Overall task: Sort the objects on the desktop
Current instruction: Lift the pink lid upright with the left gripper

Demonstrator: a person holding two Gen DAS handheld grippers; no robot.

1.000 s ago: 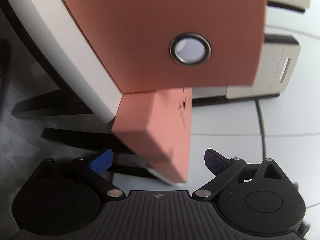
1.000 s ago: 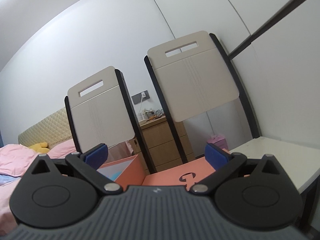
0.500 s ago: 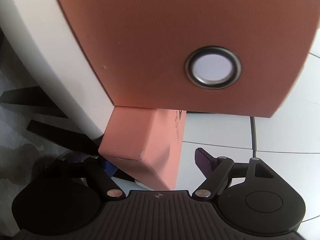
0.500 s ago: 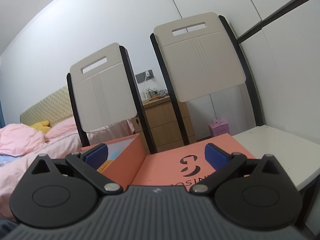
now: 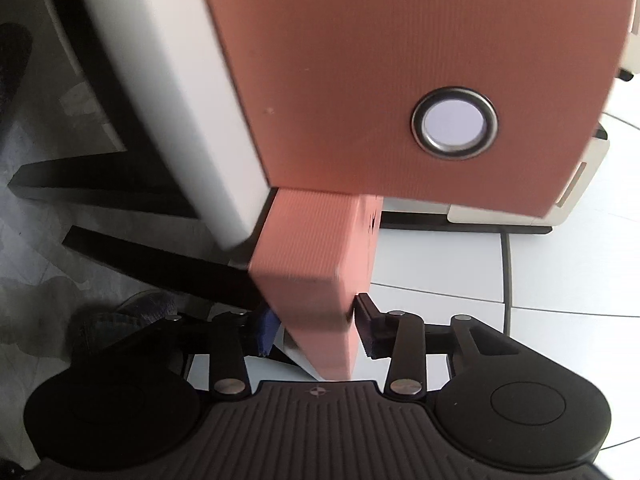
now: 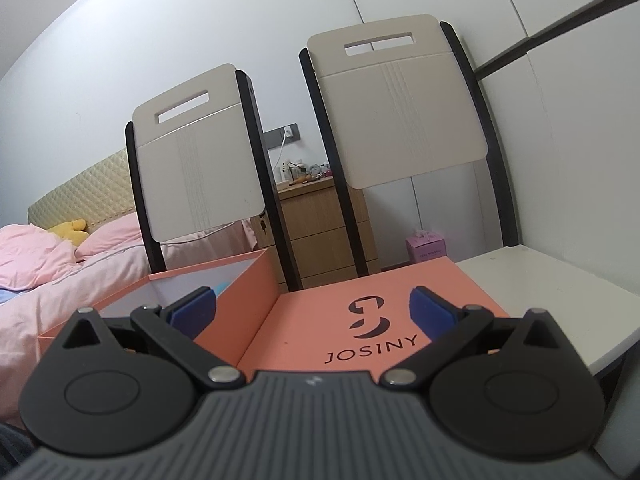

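In the left wrist view, which is rolled sideways, a salmon-orange box with a metal eyelet fills the top. Below it the matching lid sticks out past the white table. My left gripper is shut on the lid's near corner, with a pad pressing each side. In the right wrist view the lid, printed JOSINY, lies flat beside the open-topped box. My right gripper hovers just over the lid, open, with nothing between its fingers.
Two folded beige chairs lean on the wall behind the table. A bed with pink bedding lies to the left and wooden drawers stand between the chairs. Dark table legs cross the floor.
My left gripper came down onto the lid's corner and its jaws went from wide open to shut on it. The right wrist view tipped down, showing more of the lid and box.
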